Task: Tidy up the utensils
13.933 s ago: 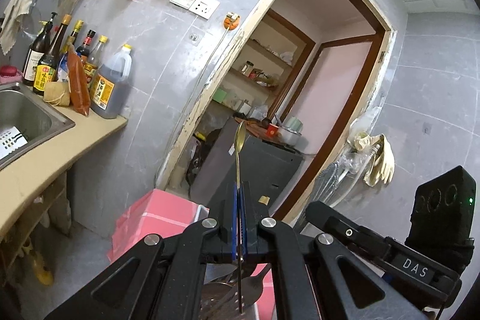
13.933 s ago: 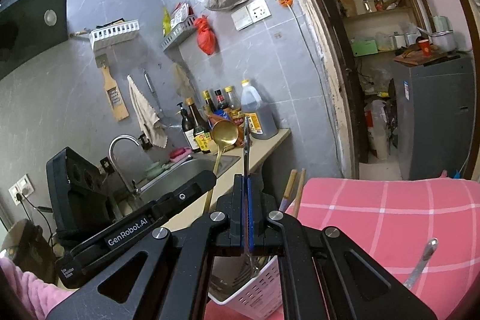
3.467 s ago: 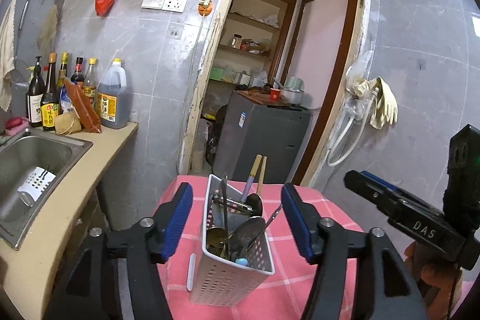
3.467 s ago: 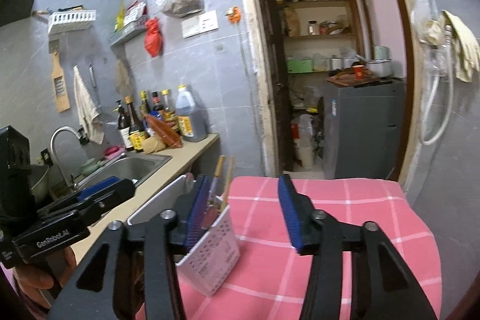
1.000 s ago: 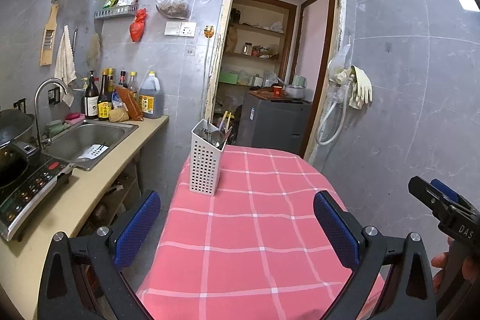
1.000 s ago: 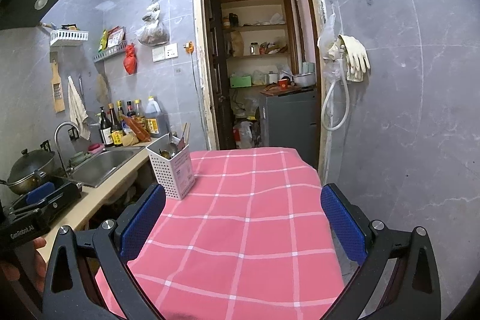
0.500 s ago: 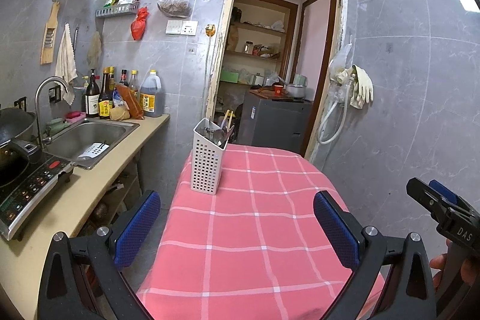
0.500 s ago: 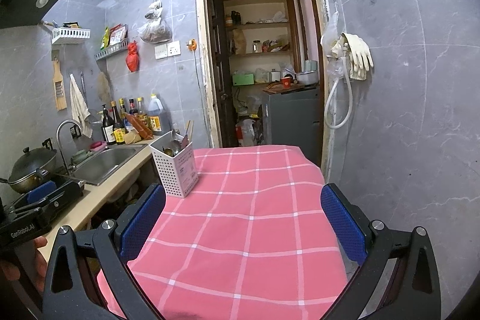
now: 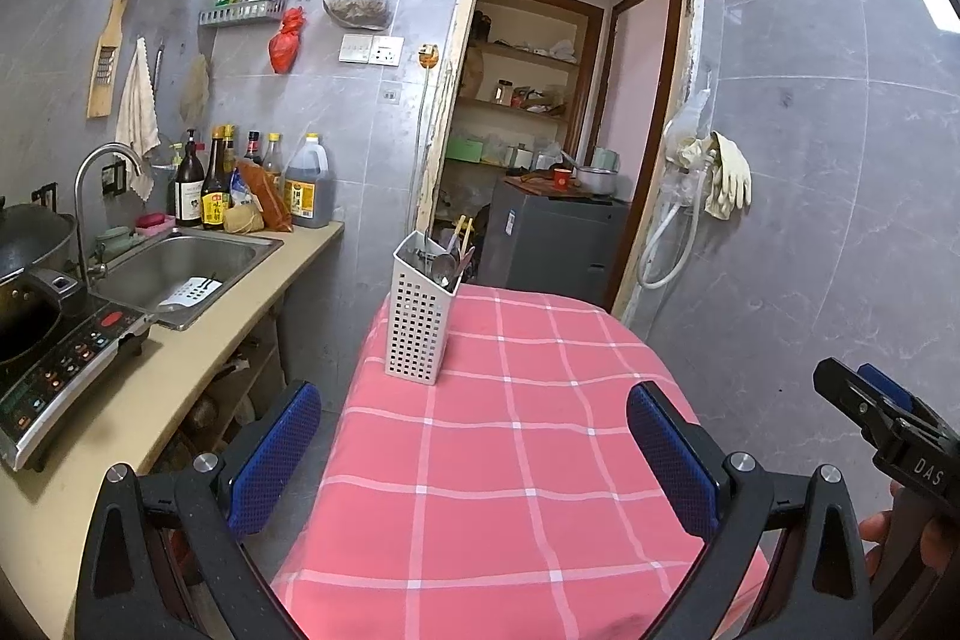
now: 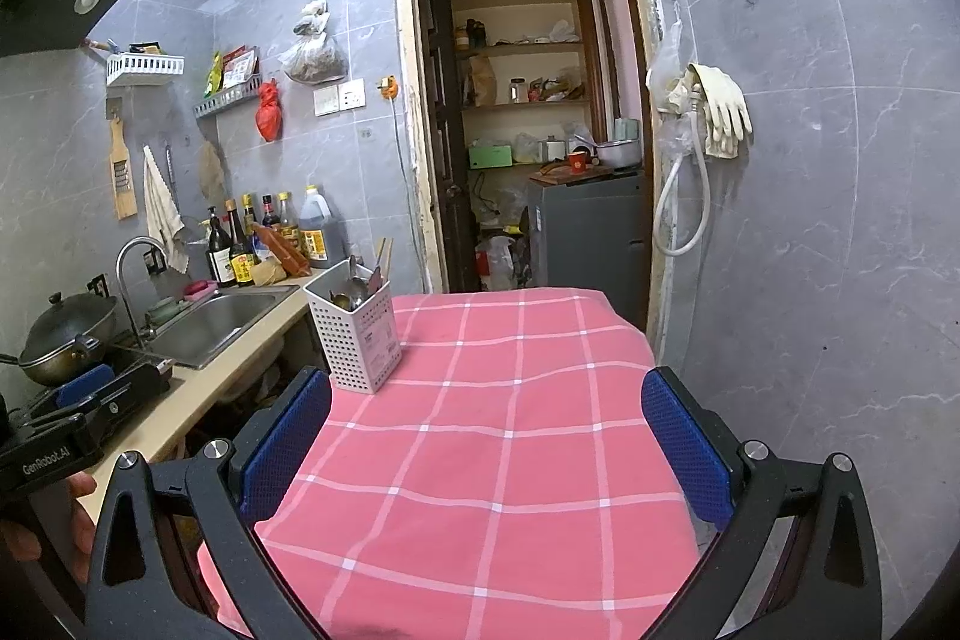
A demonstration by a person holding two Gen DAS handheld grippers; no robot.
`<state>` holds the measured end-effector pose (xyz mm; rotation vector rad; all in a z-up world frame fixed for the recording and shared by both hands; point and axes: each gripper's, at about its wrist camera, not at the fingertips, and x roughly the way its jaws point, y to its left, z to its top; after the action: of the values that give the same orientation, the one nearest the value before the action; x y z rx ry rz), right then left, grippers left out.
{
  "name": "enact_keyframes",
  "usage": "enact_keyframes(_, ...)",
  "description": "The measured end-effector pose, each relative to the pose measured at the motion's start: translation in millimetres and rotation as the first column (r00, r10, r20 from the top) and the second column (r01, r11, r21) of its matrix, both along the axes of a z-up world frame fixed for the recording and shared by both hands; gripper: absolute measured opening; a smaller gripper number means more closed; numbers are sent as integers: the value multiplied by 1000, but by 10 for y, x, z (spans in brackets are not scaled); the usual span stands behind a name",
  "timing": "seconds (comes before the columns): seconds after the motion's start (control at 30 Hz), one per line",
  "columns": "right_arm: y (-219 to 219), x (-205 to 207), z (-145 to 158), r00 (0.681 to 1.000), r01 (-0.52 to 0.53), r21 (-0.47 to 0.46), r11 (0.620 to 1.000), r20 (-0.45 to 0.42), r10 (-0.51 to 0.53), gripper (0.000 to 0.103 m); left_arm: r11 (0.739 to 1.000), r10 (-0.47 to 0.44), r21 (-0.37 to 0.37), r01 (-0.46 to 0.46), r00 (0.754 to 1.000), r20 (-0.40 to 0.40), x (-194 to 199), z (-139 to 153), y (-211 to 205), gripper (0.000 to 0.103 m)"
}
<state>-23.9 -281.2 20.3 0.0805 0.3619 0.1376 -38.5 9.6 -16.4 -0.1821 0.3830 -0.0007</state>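
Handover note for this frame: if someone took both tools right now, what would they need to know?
Left tool: open, empty, pulled back over the near end of the table.
Right tool: open, empty, likewise pulled back.
Utensils: spoons and chopsticks stand in the white perforated holder at the far left corner of the pink checked tablecloth.
Done: no loose utensils show on the cloth; everything visible sits in the holder.
Left: apparently nothing on the table. A white slotted item lies in the sink; whether it belongs to the job is unclear.

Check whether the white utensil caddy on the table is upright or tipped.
Upright. The white utensil caddy stands on its base on the pink checked tablecloth, spoons and chopsticks poking out of its open top.
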Motion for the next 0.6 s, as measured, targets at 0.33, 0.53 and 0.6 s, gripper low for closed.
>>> enact_keyframes(0.33, -3, 4, 5, 1000, 0, 1, 1000, -1, 0, 102, 1000, 0, 3, 0, 1000, 1, -7, 2, 3, 103)
enact_keyframes(0.53, -4, 6, 6, 1000, -1, 1, 1000, -3, 1, 102, 1000, 0, 2, 0, 1000, 0, -9, -3, 2, 103)
enact_keyframes(0.6, 8, -1, 1, 1000, -1, 0, 1000, -3, 1, 102, 1000, 0, 3, 0, 1000, 0, -9, 6, 0, 103)
